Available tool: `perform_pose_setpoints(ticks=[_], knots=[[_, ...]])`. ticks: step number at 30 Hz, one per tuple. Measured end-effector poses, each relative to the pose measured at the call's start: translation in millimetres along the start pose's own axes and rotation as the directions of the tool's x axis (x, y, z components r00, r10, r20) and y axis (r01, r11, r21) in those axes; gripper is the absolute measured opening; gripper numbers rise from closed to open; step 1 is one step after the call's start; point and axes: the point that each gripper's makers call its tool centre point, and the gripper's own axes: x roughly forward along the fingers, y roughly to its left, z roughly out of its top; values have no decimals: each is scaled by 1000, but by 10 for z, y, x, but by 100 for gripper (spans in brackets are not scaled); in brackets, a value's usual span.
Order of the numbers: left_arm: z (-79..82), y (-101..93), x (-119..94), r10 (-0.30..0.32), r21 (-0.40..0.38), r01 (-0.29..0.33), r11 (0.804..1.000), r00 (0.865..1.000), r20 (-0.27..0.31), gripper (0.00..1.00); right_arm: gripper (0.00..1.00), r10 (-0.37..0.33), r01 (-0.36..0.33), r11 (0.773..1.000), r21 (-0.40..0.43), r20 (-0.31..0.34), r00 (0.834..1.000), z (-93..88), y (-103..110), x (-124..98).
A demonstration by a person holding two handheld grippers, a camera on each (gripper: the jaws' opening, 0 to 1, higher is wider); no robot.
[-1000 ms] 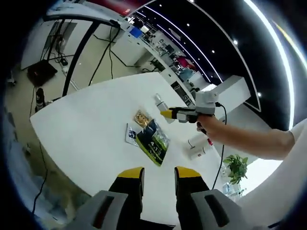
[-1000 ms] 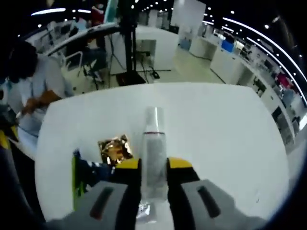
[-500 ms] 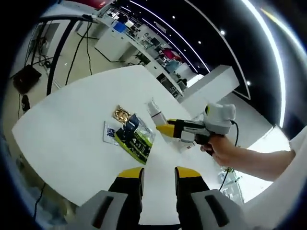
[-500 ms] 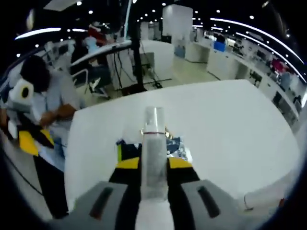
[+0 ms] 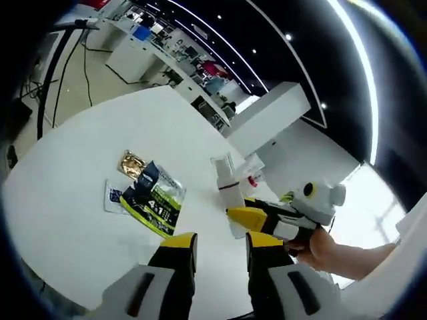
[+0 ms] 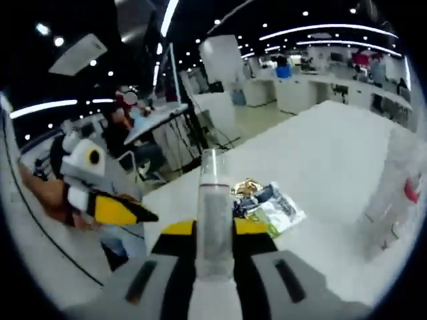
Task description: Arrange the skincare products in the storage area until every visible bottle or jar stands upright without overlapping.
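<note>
White table [image 5: 80,220] in a big open office. The clear bottle [image 6: 213,213] is clamped between the right gripper's [image 6: 213,233] jaws. A second ago it lay flat along the tabletop; now it is lifted and turned toward upright. In the left gripper view the bottle [image 5: 227,190] stands near vertical, cap up, base at or just above the table; cannot tell if it touches.

Just beyond it are other white bottles [image 5: 252,175], one with a red mark, blurred. To its left, apart from it, lie a dark-and-green packet [image 5: 152,200] and a gold sachet [image 5: 132,161], both flat.

Left gripper [image 5: 217,243] hangs over the near table edge, jaws slightly apart, holding nothing.

My read: this bottle is nearly stood up; it needs setting down clear of its neighbours, then releasing.
</note>
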Motion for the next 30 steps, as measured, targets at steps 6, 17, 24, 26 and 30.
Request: perform_pose_setpoints(ticks=[6,17,24,26,30], knots=[[94,-161,71,-77,11,77,997,997,8,30,18,165,-178,975,135,97,981,-38,359,-161],[149,-647,137,-391,-91,390,916,920,9,30,18,354,-400,871,285,199,914,-5,669,-351],[168,-703,118,-430,-119,428,896,903,11,22,19,408,-484,785,387,264,874,-25,691,-417],[142,-709,126,-424,-82,422,903,906,-11,21,19,407,-482,785,389,263,875,-36,696,-414],[130,-645,181,-383,-34,382,924,923,-25,20,20,328,-396,852,342,240,914,-76,623,-361]])
